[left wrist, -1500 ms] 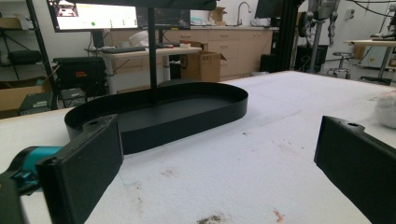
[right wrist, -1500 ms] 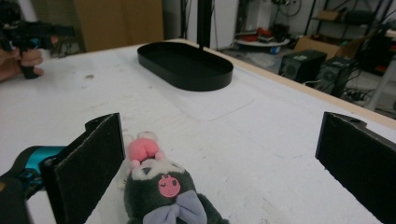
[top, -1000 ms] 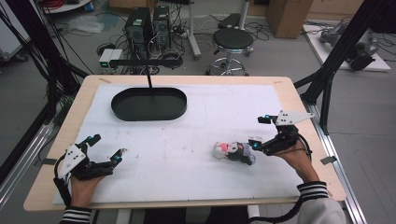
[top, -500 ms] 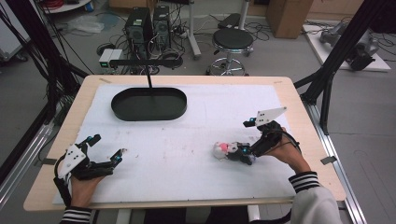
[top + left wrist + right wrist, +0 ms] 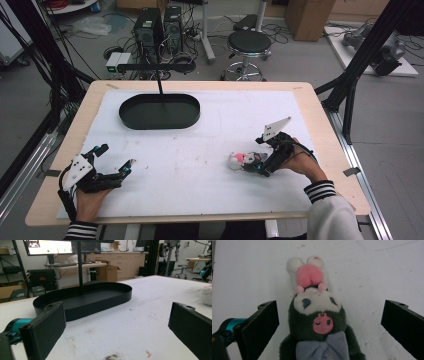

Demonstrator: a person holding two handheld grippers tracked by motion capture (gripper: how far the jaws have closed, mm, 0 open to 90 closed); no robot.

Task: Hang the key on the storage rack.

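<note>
The right gripper [image 5: 257, 165] is held wide open around a plush toy [image 5: 319, 322] lying on the white table [image 5: 200, 150]; nothing is gripped yet. The left gripper [image 5: 117, 172] rests open, unused. The black tray [image 5: 160, 111] sits well apart, so any lifting is judged still undone.

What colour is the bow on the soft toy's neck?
The bow on the dark plush toy is pale lilac-blue, clearest in the right gripper view.
</note>
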